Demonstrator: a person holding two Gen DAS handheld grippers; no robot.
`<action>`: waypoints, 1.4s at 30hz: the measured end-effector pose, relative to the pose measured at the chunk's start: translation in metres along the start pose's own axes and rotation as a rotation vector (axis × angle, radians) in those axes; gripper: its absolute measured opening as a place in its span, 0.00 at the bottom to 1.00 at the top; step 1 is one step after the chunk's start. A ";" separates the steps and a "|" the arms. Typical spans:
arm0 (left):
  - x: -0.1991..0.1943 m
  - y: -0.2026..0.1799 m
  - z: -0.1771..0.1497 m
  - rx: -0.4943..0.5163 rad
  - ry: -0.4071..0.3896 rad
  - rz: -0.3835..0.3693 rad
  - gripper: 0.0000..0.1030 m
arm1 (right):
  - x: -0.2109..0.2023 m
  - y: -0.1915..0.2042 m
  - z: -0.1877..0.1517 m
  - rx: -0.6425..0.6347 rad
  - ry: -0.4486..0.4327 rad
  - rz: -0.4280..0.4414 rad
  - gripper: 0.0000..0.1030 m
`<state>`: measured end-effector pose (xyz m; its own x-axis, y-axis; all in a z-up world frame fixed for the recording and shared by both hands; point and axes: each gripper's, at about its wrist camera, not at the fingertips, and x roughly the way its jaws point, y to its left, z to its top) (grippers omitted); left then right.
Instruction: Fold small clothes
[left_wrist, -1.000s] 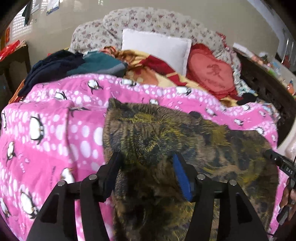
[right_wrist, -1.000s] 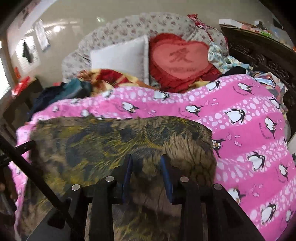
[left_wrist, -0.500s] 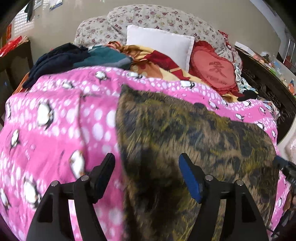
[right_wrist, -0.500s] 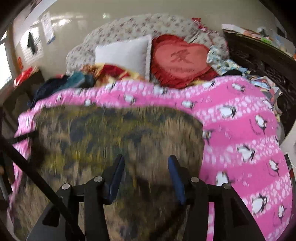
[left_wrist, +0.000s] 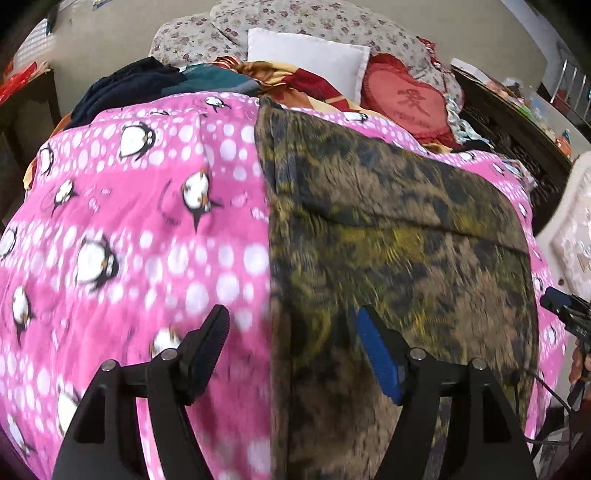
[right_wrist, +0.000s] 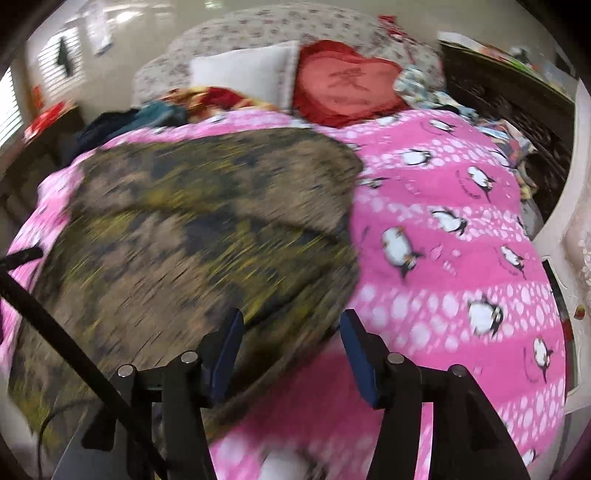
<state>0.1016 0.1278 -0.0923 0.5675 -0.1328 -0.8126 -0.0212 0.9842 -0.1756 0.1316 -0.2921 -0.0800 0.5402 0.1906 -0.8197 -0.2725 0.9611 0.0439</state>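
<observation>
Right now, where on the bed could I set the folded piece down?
Free: pink penguin blanket left of the patterned garment, and right of it in the right wrist view. Crowded: the head end, with dark clothes, white pillow, heart cushion.

Beige wall (left_wrist: 110, 44), dark carved footboard (right_wrist: 517, 122)

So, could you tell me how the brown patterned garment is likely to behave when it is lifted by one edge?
The garment would probably droop limply: it follows the blanket's bumps and shows a soft crease. Its fuzzy-looking surface suggests it won't slip easily from the pads. It is wide, so one open gripper would likely leave it sagging.
</observation>
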 end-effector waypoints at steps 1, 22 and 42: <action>-0.004 0.000 -0.004 0.001 -0.001 -0.006 0.69 | -0.011 0.005 -0.009 -0.002 0.006 0.040 0.57; -0.080 -0.014 -0.089 0.021 0.049 -0.114 0.80 | -0.092 0.062 -0.104 0.046 0.097 0.431 0.76; -0.079 0.012 -0.119 -0.063 0.071 -0.099 0.80 | -0.116 -0.011 -0.144 0.217 -0.055 0.258 0.11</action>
<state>-0.0418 0.1357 -0.0963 0.5093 -0.2392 -0.8266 -0.0210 0.9568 -0.2898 -0.0431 -0.3533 -0.0680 0.5190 0.4377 -0.7342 -0.2328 0.8989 0.3713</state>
